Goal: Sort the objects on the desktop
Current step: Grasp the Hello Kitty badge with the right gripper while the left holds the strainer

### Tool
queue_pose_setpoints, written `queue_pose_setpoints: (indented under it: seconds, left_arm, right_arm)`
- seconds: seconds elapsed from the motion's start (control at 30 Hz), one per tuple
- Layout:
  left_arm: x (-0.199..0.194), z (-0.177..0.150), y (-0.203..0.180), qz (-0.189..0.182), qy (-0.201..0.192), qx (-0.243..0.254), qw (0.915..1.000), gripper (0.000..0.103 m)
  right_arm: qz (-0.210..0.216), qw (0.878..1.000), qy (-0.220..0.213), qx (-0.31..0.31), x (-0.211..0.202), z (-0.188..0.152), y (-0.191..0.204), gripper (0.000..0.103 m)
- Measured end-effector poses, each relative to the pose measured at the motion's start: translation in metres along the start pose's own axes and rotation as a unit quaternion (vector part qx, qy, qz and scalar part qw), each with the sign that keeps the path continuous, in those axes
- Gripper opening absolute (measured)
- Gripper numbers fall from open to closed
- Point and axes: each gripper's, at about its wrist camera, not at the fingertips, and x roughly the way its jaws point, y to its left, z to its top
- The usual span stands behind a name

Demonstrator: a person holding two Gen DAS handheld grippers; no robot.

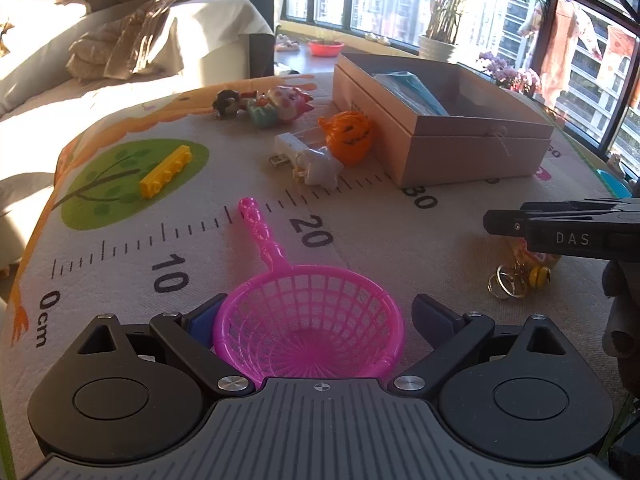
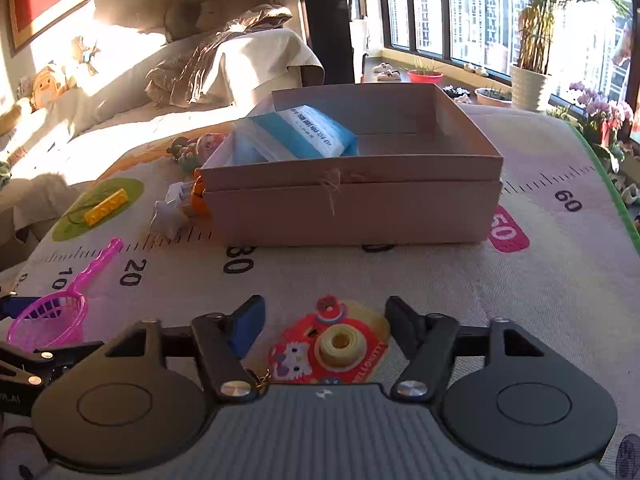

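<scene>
Where the mat [image 1: 360, 216] covering the table is printed with a ruler, the marks read "0cm", "10", "20" and "30" from the left wrist camera, and "50" on a pink patch and "60" from the right one. One black arm of the right claw [image 2: 324, 322] reaches in at the right edge of the left view, lettered "DAS". One pink scoop net [image 1: 308, 320] lies with its hoop between the spread fingers of the left claw [image 1: 320, 318]; the left pad sits at the rim, the right pad stands clear of it, so the claw is open, gripping nothing. One red camera-shaped keychain [image 2: 332, 344], with yellow lettering too small to read, lies on the mat between the right claw's fingers, which are apart from it on both sides, open. One cardboard box [image 2: 352, 208] stands beyond, open-topped, holding blue-and-white packets [image 2: 308, 132] with print too small to read. Left of the box lie one orange pumpkin toy [image 1: 350, 132], one white star-shaped toy [image 1: 320, 166], one white USB plug [image 1: 290, 148], one yellow building brick [image 1: 166, 172] on a green tree print, and two small figurines [image 1: 264, 104] near the far edge. Bare mat stretches between the net and the box front, and to the right of the box toward the mat's green border [image 2: 608, 184].
</scene>
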Motion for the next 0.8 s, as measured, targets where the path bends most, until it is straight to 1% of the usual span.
queue_pose_setpoints:
  seconds: [0.03,0.1,0.23,0.37,0.43,0.53,0.57,0.63,0.73,0.8]
  left_arm:
    - [0.001,0.001,0.001,0.002,0.0,-0.003,1.0,0.094]
    - [0.004,0.002,0.004,0.009,0.0,-0.011,0.9999,0.088]
    - [0.001,0.002,0.008,0.004,-0.007,-0.018,0.9998,0.088]
    - [-0.008,-0.002,0.004,0.001,-0.016,-0.007,0.9998,0.088]
    - [-0.019,-0.004,-0.002,-0.002,-0.024,0.006,0.9997,0.088]
    - [-0.038,-0.003,-0.013,-0.008,-0.047,0.022,0.9986,0.088]
    - [-0.046,0.0,-0.017,-0.011,-0.057,0.027,0.9979,0.088]
    - [-0.06,0.006,-0.026,-0.018,-0.082,0.037,0.9958,0.088]
    - [-0.078,0.014,-0.039,-0.025,-0.118,0.056,0.9912,0.088]
    - [-0.083,0.016,-0.045,-0.025,-0.13,0.067,0.989,0.088]
  right_arm:
    - [0.002,1.0,0.003,-0.004,0.0,0.001,0.002,0.044]
    - [0.004,1.0,0.006,-0.012,-0.001,0.001,0.005,0.044]
    - [0.001,1.0,0.008,-0.021,-0.004,-0.002,0.004,0.044]
    - [0.003,1.0,0.015,-0.02,-0.012,-0.003,-0.002,0.044]
    - [0.005,1.0,0.011,-0.023,-0.021,-0.005,-0.005,0.044]
    - [0.008,0.999,-0.006,-0.03,-0.041,-0.005,-0.008,0.039]
    - [0.01,0.999,-0.015,-0.031,-0.049,-0.003,-0.009,0.026]
    - [0.017,0.999,-0.028,-0.033,-0.062,0.002,-0.01,0.014]
    - [0.025,0.997,-0.056,-0.042,-0.081,0.011,-0.008,0.013]
    - [0.026,0.996,-0.068,-0.051,-0.087,0.014,-0.007,0.013]
